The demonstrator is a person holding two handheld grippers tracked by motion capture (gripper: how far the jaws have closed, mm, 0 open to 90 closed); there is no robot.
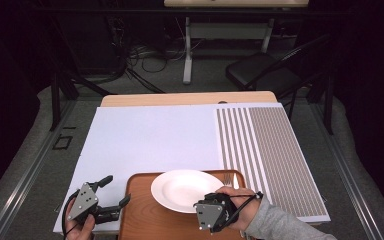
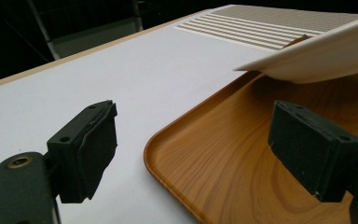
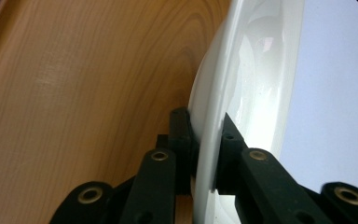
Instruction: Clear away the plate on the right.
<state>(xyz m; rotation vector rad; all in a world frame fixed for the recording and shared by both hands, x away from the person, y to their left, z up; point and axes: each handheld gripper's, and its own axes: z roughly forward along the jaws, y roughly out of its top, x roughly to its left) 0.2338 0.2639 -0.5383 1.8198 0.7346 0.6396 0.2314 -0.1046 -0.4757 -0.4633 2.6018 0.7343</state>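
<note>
Dark floor with a tangle of cables, one black folding chair [image 1: 266,70] and the legs of a second table lie beyond the one work table [image 1: 185,98], whose top is covered by one white mat [image 1: 150,137] with a block of brown stripes along its right side. One wooden tray [image 1: 142,212] sits at the near edge of the mat, and one white plate [image 1: 180,190] is over it; the left gripper view shows the plate's rim lifted clear of the tray's wood, tilted up. One fork [image 1: 227,178] lies on the tray just right of the plate, with a second piece of cutlery beside it that is too small to name. Two grippers are in play. One, the right gripper [image 1: 203,203], is clamped narrow on the near right rim of the plate, one jaw under the rim and one on top, as the right gripper view shows. Its partner, the left gripper [image 1: 117,190], sits at the tray's near left corner with its jaws spread wide and nothing between them, one jaw over the mat and one over the tray
</note>
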